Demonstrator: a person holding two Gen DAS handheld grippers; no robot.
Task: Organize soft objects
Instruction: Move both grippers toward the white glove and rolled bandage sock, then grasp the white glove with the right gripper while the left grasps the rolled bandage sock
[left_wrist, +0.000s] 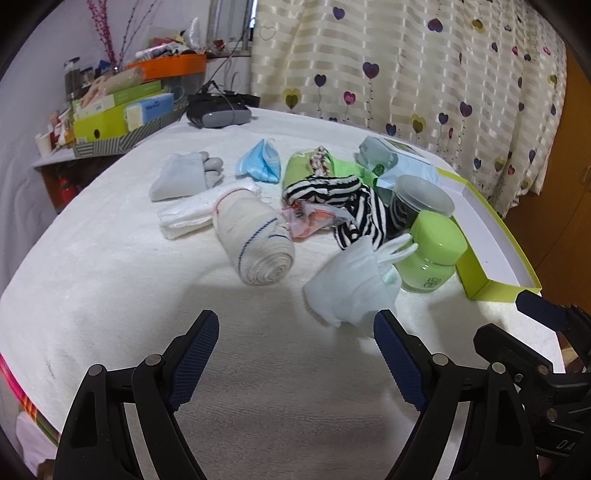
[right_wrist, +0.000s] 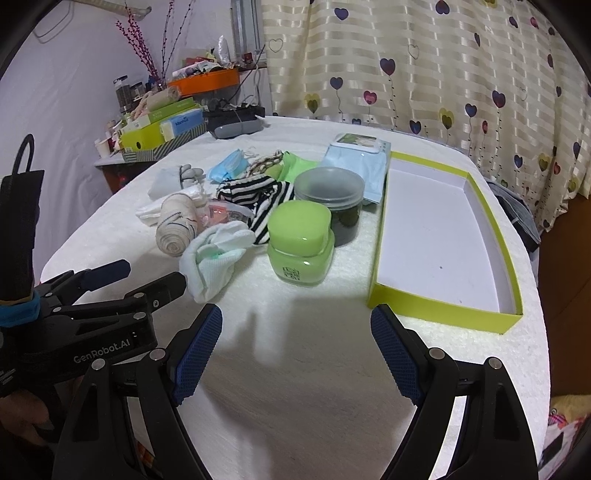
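Soft items lie on a white towel-covered table (left_wrist: 110, 295): a rolled bandage (left_wrist: 255, 243), a white sock bundle (left_wrist: 351, 284), a striped cloth (left_wrist: 343, 199), a grey toe sock (left_wrist: 184, 177), a blue face mask (left_wrist: 258, 162) and a folded white cloth (left_wrist: 181, 218). An empty green box (right_wrist: 443, 236) lies at the right. My left gripper (left_wrist: 295, 332) is open and empty, just short of the sock bundle (right_wrist: 210, 254). My right gripper (right_wrist: 295, 328) is open and empty, in front of the green jar (right_wrist: 299, 243).
A dark jar (right_wrist: 332, 199) and a wipes pack (right_wrist: 354, 162) stand behind the green jar. A cluttered side table with boxes (left_wrist: 122, 110) is at far left. A heart-patterned curtain (left_wrist: 406, 55) hangs behind. The left gripper shows in the right wrist view (right_wrist: 147, 280).
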